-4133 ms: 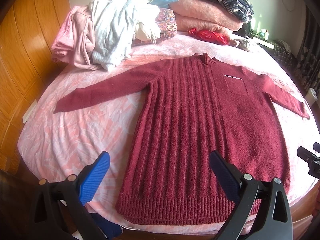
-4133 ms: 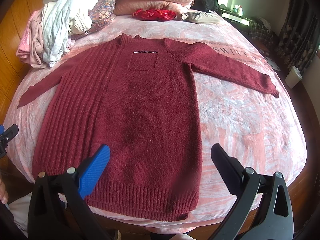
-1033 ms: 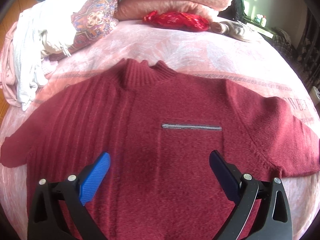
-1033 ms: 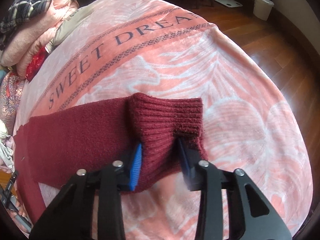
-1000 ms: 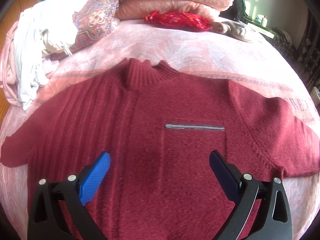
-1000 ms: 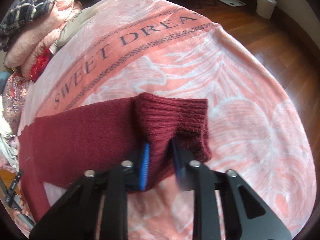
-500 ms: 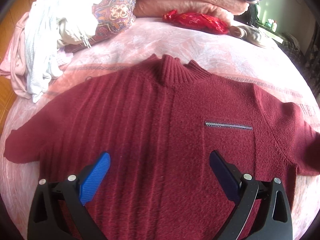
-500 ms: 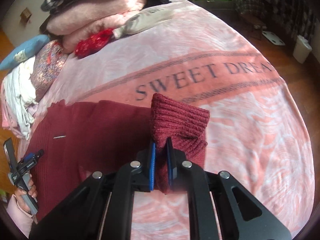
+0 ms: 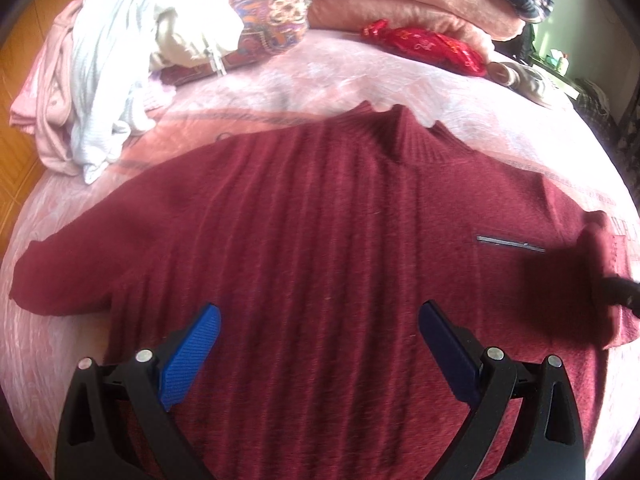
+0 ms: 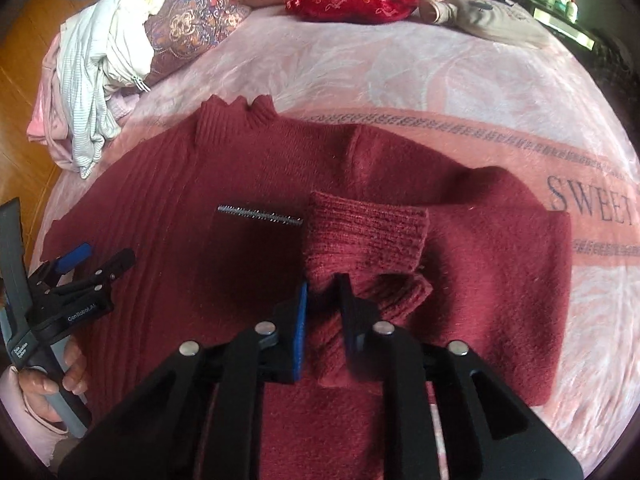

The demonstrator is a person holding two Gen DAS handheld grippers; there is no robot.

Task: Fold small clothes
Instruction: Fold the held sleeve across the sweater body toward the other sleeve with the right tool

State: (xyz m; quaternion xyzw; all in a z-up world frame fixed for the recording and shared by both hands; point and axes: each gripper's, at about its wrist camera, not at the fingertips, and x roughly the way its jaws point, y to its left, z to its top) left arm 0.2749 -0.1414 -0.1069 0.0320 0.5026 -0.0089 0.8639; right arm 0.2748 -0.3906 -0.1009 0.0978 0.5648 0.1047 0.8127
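Observation:
A dark red knit sweater point(image 9: 320, 220) lies face up on the pink bed blanket point(image 10: 400, 68), collar away from me. Its right sleeve is folded back across the chest, beside the pocket's silver trim point(image 10: 260, 215). My right gripper point(image 10: 322, 296) has the ribbed cuff point(image 10: 368, 232) of that sleeve pinched between its jaws, which are opening. Above the sweater's ribbed half my left gripper point(image 9: 318, 312) hangs open with nothing in it; the right wrist view shows it at the left edge point(image 10: 92, 260), held by a hand. The other sleeve point(image 9: 60, 272) still lies stretched out to the left.
At the back left, a heap of white and pink clothes point(image 9: 112, 60) leans on a patterned pillow point(image 9: 276, 12). Folded pink blankets point(image 9: 400, 0) and a red pouch point(image 9: 424, 44) lie along the head of the bed. Wooden floor point(image 9: 20, 60) shows beyond the left edge.
My right gripper shut on the sleeve cuff and carried it left across the bed onto the sweater's chest, doubling the sleeve over. My left gripper drifted left over the sweater, still open.

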